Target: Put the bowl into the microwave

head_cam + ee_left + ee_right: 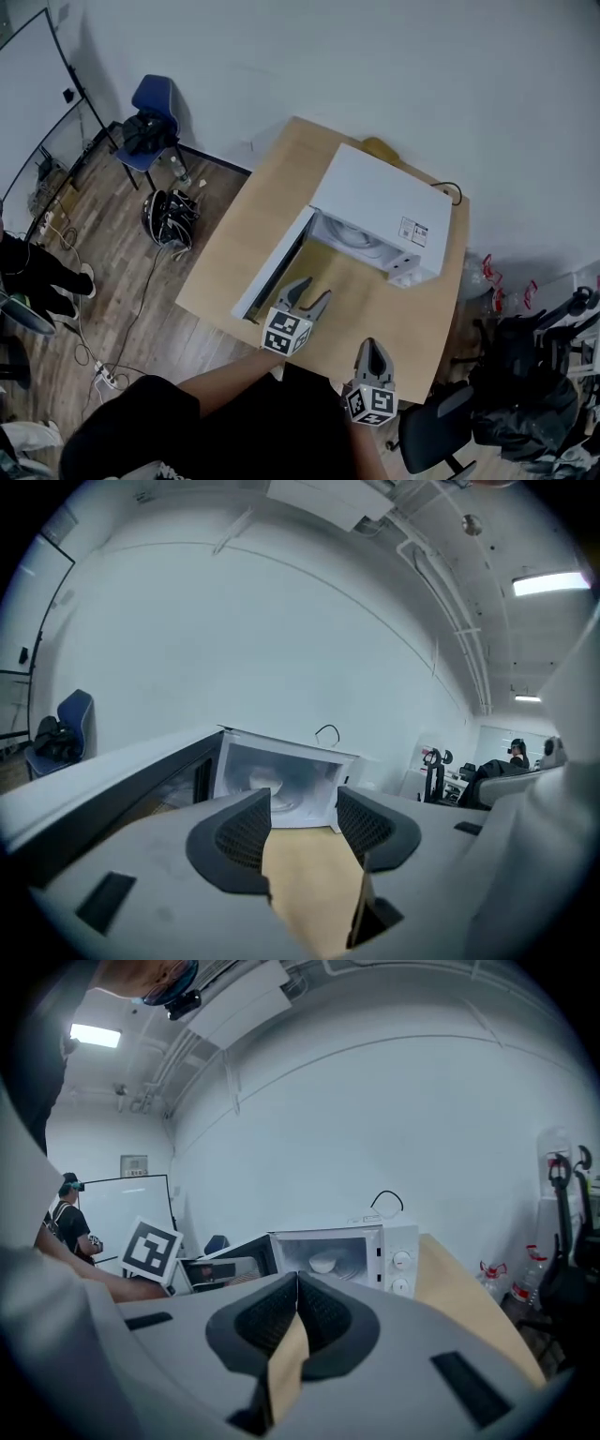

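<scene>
The bowl [322,1263] is sitting inside the microwave [375,202] while the left gripper [314,291] — spread, empty — is hovering by the open door [272,272], risking knocking it; the right gripper [373,347] is pressed together, empty.

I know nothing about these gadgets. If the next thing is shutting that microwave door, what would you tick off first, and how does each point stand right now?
1. White bowl inside the white box-shaped microwave: ok.
2. Bowl set deep enough to clear the door: cannot tell.
3. Microwave door shut: not ok, it stands wide open.
4. Left gripper free: ok, jaws apart with nothing between them.
5. Right gripper free: ok, jaws together with nothing between them.
6. Tan wooden table in front of the opening bare: ok.
</scene>
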A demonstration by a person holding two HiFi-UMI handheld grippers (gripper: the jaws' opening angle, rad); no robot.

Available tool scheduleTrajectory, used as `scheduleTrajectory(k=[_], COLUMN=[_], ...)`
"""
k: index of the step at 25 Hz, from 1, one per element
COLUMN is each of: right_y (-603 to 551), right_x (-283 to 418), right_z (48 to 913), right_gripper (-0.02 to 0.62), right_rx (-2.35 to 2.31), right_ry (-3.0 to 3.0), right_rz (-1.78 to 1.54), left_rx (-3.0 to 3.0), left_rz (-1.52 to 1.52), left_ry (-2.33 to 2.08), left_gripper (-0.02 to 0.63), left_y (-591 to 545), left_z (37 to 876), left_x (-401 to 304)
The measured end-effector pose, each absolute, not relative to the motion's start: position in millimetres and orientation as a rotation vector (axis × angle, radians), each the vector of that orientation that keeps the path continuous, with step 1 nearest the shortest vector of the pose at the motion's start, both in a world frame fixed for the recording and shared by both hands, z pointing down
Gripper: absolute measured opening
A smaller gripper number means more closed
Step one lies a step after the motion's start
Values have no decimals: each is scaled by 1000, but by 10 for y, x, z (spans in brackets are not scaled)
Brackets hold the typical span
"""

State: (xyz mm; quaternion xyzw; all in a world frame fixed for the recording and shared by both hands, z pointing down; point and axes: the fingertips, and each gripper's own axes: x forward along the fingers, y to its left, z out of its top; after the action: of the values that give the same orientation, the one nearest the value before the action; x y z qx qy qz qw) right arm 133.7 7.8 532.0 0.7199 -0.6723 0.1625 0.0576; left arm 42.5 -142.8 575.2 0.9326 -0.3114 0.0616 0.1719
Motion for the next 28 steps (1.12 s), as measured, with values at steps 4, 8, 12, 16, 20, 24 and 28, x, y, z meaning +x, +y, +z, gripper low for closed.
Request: scheduleTrajectory(k=[4, 8, 12, 16, 20, 24, 28], right_y=[378, 625, 744, 793, 913, 1123, 1412], right_x=[1214, 1110, 1016, 885, 870, 941, 981], right_z=[5176, 5021, 4975, 4886, 4790, 4639, 4611], right_gripper=[60, 60, 60, 60, 60, 60, 60], right_rx=[2219, 2254, 2233, 2186, 2184, 2215, 2203], right_ry=[-2000, -1962, -1945, -1961, -1967, -1959, -1972], right_rz=[466, 434, 400, 346, 280, 187, 175], left_rx=[2681, 2692, 2689, 2716, 2759, 2767, 2801], left_rz=[190, 220, 137, 82, 52, 49, 36], left_ry=[-796, -676, -671, -722, -761, -790, -814], left_gripper=[211, 95, 31, 26, 26, 26, 26], left_y=[-834, -353, -79, 90, 216, 473, 798], left_z=[5624, 5620, 5408, 5222, 5030, 4932, 4792], left_x=[198, 35, -140, -293, -318, -298, -245])
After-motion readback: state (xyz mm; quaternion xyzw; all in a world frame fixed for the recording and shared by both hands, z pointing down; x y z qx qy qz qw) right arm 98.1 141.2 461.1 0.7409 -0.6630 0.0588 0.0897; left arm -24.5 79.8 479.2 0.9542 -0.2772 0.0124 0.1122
